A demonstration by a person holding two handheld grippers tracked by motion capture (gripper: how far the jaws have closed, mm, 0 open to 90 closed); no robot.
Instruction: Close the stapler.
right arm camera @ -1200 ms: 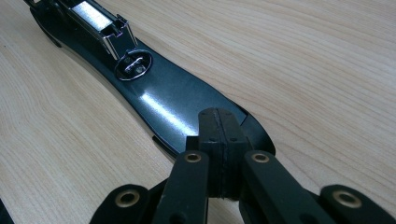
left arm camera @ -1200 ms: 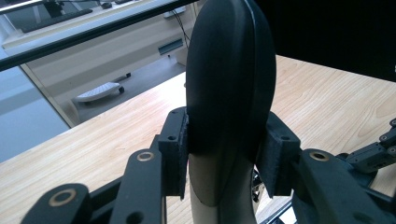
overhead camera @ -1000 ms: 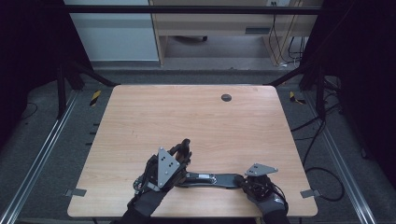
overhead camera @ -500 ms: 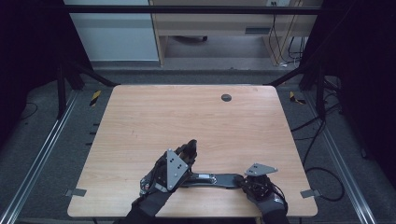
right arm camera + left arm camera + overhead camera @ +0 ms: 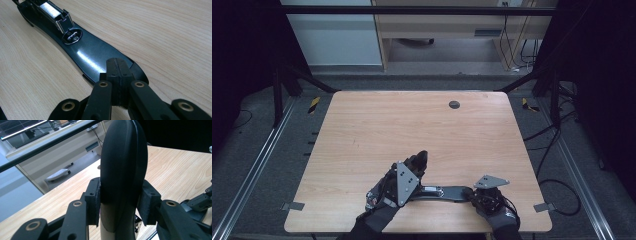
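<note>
A black stapler lies opened near the table's front edge. Its flat base [image 5: 444, 192] [image 5: 92, 55] rests on the wood, with the oval metal anvil [image 5: 72, 36] and the silver staple channel [image 5: 53, 12] showing farther along. My left gripper [image 5: 412, 169] [image 5: 122, 203] is shut on the stapler's rounded black top arm [image 5: 122, 165], which is tilted up off the base toward the far right [image 5: 421, 159]. My right gripper [image 5: 473, 194] [image 5: 117, 67] is shut, pad against pad, and its tips rest on the base's free end.
The wooden table [image 5: 412, 125] has a small dark round grommet [image 5: 454, 104] at the far middle. Metal rails [image 5: 257, 160] run along both sides on the floor. Cables [image 5: 557, 145] lie off the right edge, and a pale cabinet stands beyond the far edge.
My left gripper has swung slightly to the right with the stapler's top arm in it. The right gripper and the base have stayed put.
</note>
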